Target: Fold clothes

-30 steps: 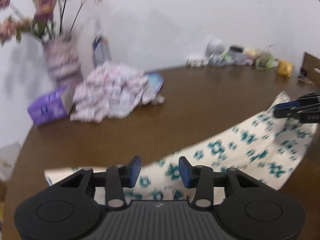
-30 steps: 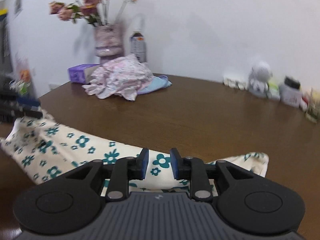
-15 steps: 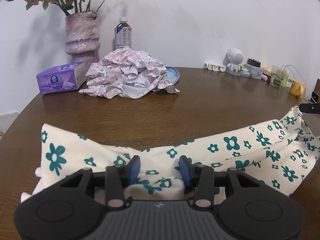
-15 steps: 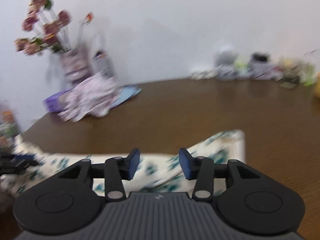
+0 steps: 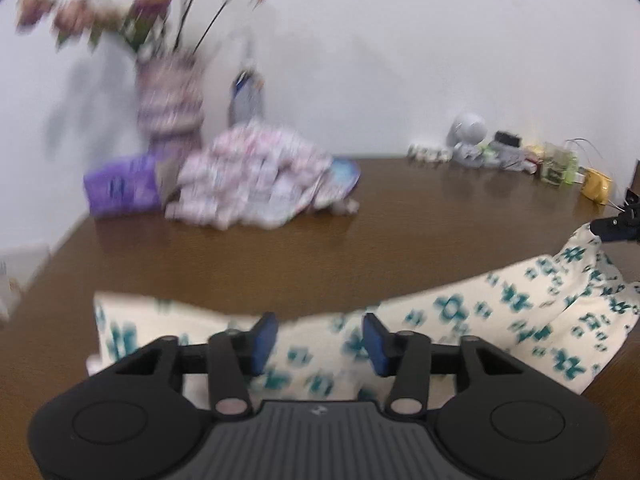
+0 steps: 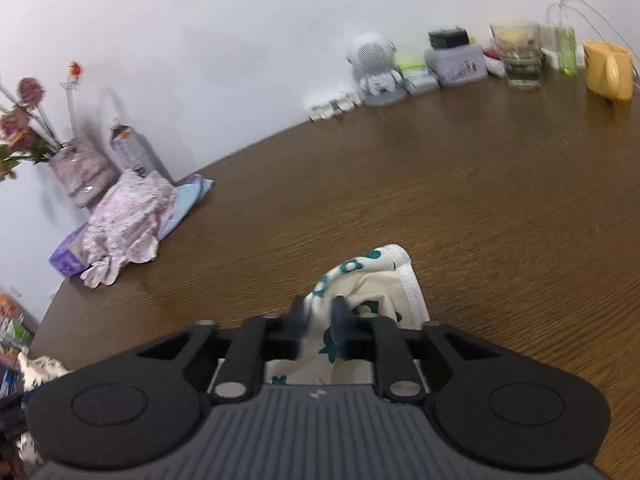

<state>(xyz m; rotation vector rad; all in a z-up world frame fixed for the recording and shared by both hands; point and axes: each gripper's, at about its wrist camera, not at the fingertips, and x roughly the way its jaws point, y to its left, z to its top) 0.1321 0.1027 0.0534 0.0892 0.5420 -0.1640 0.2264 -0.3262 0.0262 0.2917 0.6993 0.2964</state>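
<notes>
A cream cloth with teal flowers (image 5: 452,308) lies stretched across the brown table (image 5: 400,220). My left gripper (image 5: 320,340) hovers over its near edge, its jaws opening; the cloth lies under and between the blue pads (image 5: 264,338), which do not press on it. In the right wrist view my right gripper (image 6: 319,322) is tilted, its jaws closing on a bunched end of the cloth (image 6: 372,280). In the left wrist view, at the far right, the right gripper (image 5: 616,230) holds that end slightly raised.
A pile of pink-patterned clothes (image 5: 248,184), a purple tissue box (image 5: 120,188), a flower vase (image 5: 168,100) and a bottle (image 5: 246,96) stand at the back left. A robot figurine (image 6: 374,64), a glass (image 6: 518,54) and a yellow mug (image 6: 608,70) line the wall.
The left jaws stand wider than before. The right gripper has rolled and shifted sideways, and the cloth's end is now bunched between its fingers.
</notes>
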